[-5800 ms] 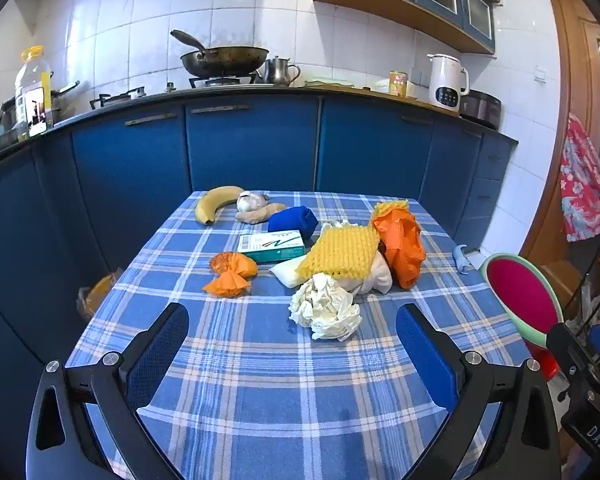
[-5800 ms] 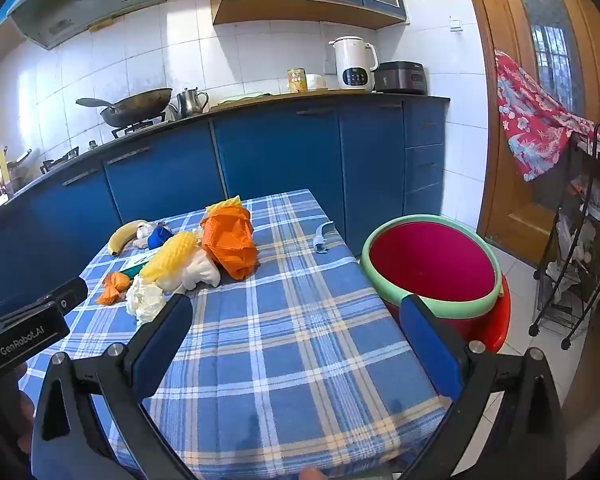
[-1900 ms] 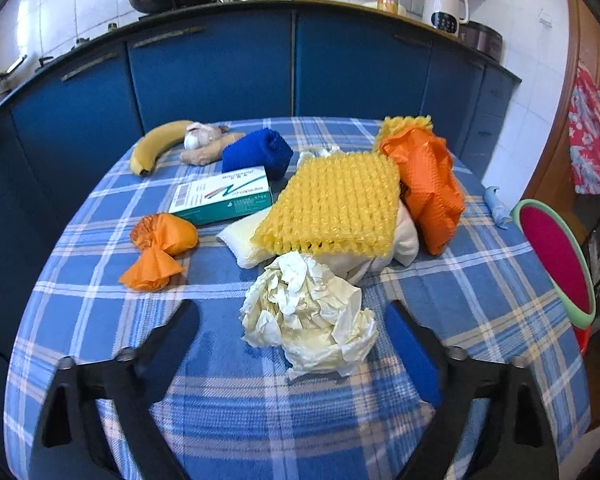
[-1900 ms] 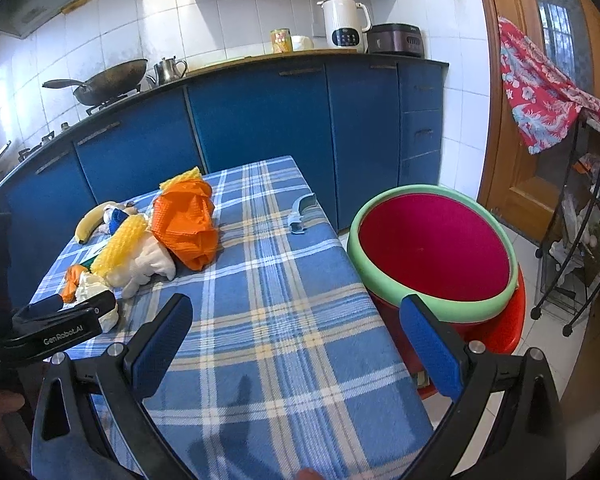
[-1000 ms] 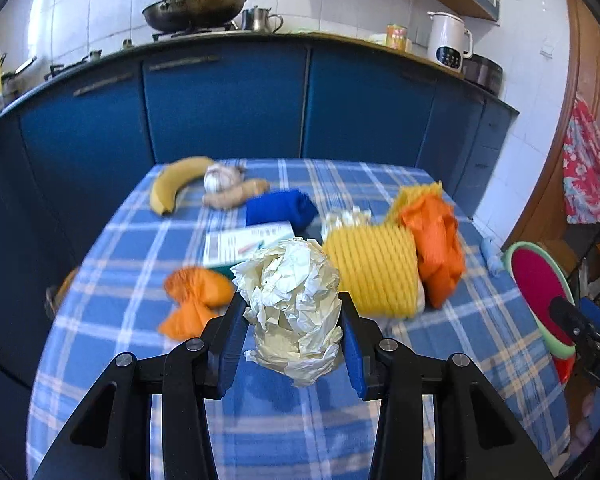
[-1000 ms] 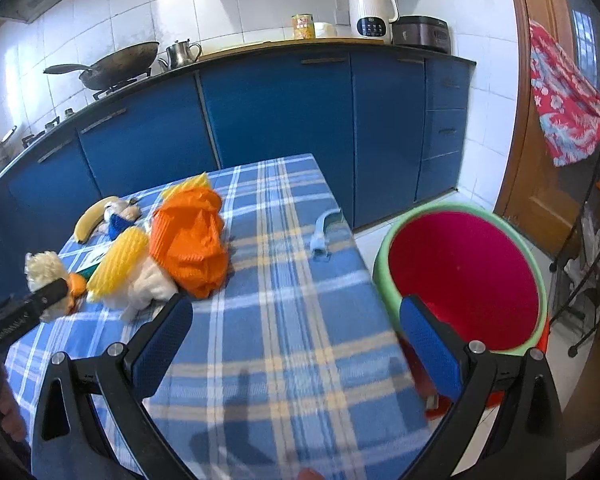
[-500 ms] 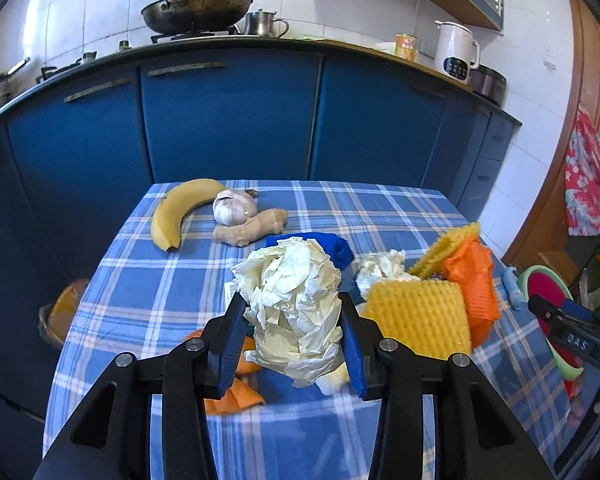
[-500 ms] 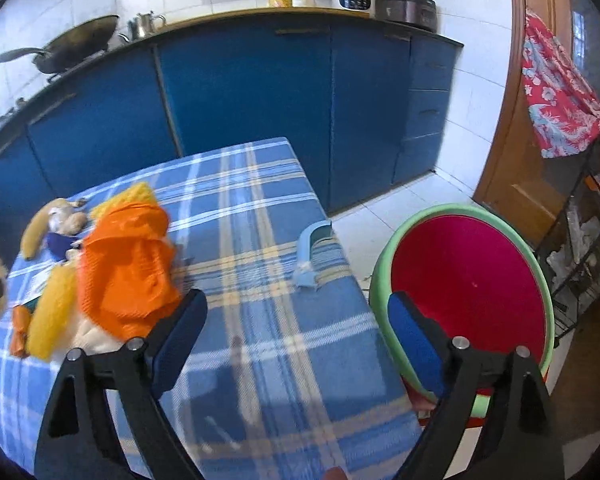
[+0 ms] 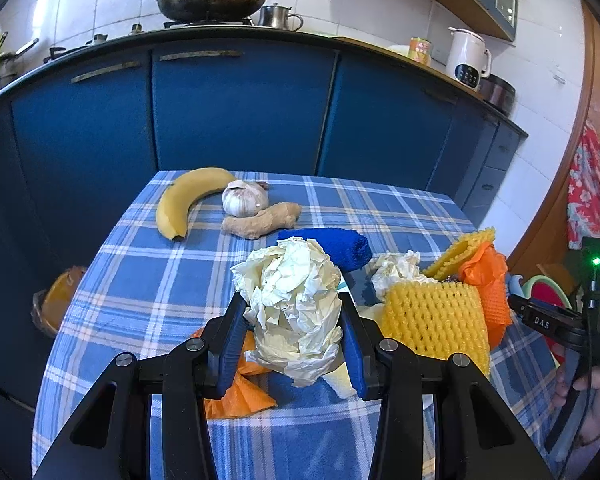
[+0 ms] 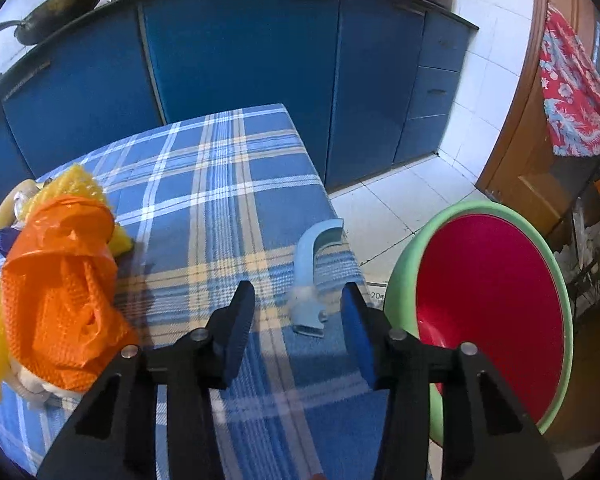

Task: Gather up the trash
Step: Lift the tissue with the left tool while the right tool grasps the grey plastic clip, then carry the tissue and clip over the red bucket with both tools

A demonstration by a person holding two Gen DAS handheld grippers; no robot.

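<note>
Left gripper [image 9: 292,332] is clamped on the crumpled white paper ball [image 9: 296,308], held above the checked worktop [image 9: 140,276]. Right gripper [image 10: 298,320] has just been closing, pads not touching yet, around the pale blue plastic scrap [image 10: 310,280], whose long axis runs straight away from it, beside the red-and-green bin [image 10: 488,300].

A crumpled whitish paper ball [image 9: 296,312] is lifted clear of the counter [image 9: 148,276]; a pale blue plastic scrap [image 10: 312,276] lies at its right edge.
</note>
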